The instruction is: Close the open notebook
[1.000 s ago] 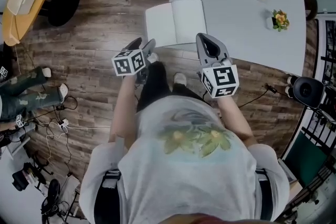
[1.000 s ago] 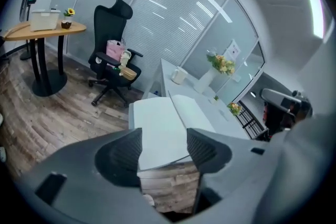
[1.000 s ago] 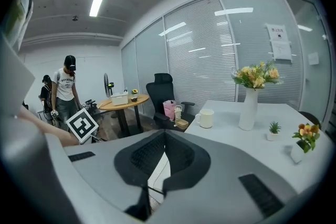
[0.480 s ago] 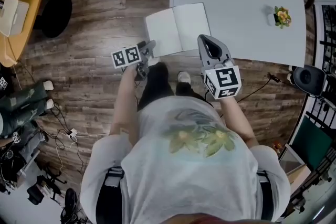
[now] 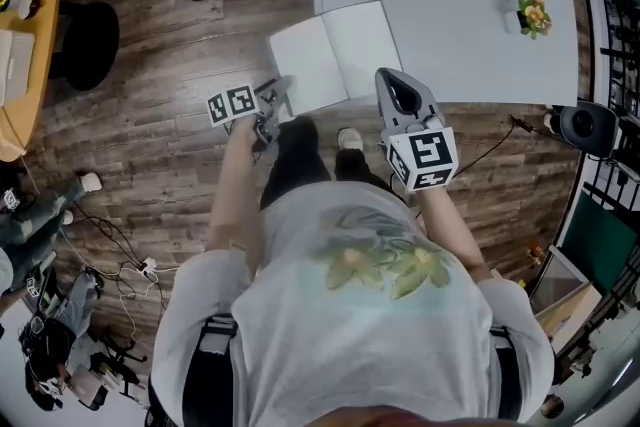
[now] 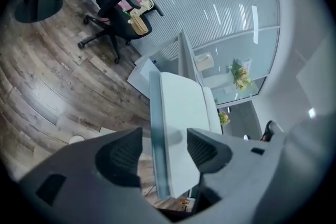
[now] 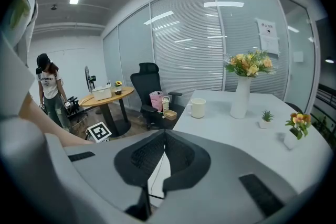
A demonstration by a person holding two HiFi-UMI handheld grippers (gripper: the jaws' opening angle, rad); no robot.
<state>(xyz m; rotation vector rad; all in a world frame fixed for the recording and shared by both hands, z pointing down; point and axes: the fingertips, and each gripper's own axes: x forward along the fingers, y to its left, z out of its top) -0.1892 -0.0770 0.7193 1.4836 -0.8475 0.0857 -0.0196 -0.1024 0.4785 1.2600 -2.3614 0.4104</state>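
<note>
- Notebook (image 5: 362, 40) lies open at the desk's (image 5: 470, 55) near-left corner. Right leaf is flat on the top, left leaf hangs out past the desk's left edge.
- Spine runs from the near edge towards the far edge, slightly skewed. The fold axis therefore points roughly away from me, and the closing swing goes left to right across it.
- Left gripper (image 5: 278, 95) is the nearer one, sitting at the outer near edge of the overhanging leaf.
- In the left gripper view the jaws are spread with the leaf's edge standing between them. I see a gap on at least one side, so I read it as not pinched yet.
- Right gripper (image 5: 392, 80) hovers over the desk's near edge, just right of the spine's near end. Its jaws are pressed together with nothing in them.
- My read: this is the start of the task, book fully open.
- Next I'd clamp the left jaws on that leaf, then lift it and arc it over the spine towards the right leaf.
- Risk: only the right half is supported, so a sideways pull could drag the whole book off the corner. The right gripper is placed well to pin that half down.
</note>
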